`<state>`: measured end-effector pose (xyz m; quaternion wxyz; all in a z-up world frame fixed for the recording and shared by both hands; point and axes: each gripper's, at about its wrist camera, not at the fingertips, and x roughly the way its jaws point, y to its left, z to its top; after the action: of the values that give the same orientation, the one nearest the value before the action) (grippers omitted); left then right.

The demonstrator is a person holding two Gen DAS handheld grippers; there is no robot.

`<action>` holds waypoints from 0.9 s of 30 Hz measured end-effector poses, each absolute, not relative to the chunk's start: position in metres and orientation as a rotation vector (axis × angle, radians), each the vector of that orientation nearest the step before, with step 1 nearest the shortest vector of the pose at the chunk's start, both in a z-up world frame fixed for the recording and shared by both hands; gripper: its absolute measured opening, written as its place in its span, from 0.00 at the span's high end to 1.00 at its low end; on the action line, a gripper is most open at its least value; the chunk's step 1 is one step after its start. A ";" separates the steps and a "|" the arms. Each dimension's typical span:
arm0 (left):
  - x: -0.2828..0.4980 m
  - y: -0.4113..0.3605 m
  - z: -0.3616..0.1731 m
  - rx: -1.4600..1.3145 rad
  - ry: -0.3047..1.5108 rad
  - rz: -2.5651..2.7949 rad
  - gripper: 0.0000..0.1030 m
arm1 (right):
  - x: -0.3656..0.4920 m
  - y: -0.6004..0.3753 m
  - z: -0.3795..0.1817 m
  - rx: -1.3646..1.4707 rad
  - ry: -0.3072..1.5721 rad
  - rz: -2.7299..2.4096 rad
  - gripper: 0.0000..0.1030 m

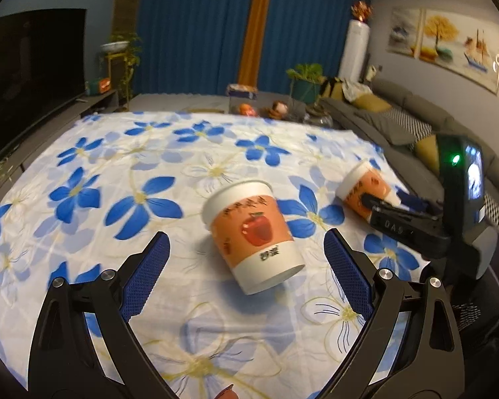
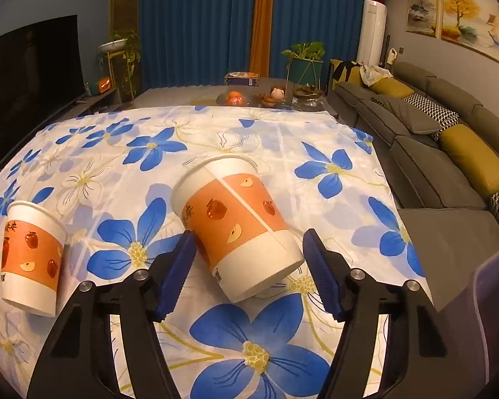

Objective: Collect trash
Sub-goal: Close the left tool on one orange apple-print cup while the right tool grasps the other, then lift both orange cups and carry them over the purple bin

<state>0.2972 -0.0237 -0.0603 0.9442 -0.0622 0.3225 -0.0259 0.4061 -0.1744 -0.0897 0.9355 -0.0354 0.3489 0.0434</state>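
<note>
Two cups lie tipped on the flowered desk (image 2: 282,133). The left claw (image 1: 246,259) is spread around the left cup (image 1: 252,236). The right claw (image 2: 249,259) is spread around the right cup (image 2: 236,226).

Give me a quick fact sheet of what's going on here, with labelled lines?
Setting: table with a blue-flowered cloth in a living room
Trash: two orange-and-white paper cups, both on their sides
Left cup: ahead of the open left hand-held gripper, not gripped
Right cup: its base lies between the open fingers of the right hand-held gripper, not clamped
Background: grey sofa on the right
</note>
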 end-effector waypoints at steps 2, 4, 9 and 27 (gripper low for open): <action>0.305 -0.026 -0.065 -0.132 0.678 -0.061 0.11 | 0.406 -0.175 -0.090 -0.074 0.711 0.096 0.38; 0.314 -0.028 -0.071 -0.136 0.703 -0.064 0.11 | 0.406 -0.174 -0.090 -0.077 0.709 0.105 0.41; 0.327 -0.024 -0.083 -0.163 0.742 -0.066 0.11 | 0.403 -0.173 -0.089 -0.081 0.700 0.121 0.45; 0.335 -0.015 -0.095 -0.213 0.782 -0.146 0.37 | 0.366 -0.181 -0.085 -0.061 0.681 0.121 0.48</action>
<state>0.3351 -0.0155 -0.0951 0.9163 -0.1036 0.3802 -0.0709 0.3663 -0.1814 -0.0850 0.9404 -0.0297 0.3337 0.0592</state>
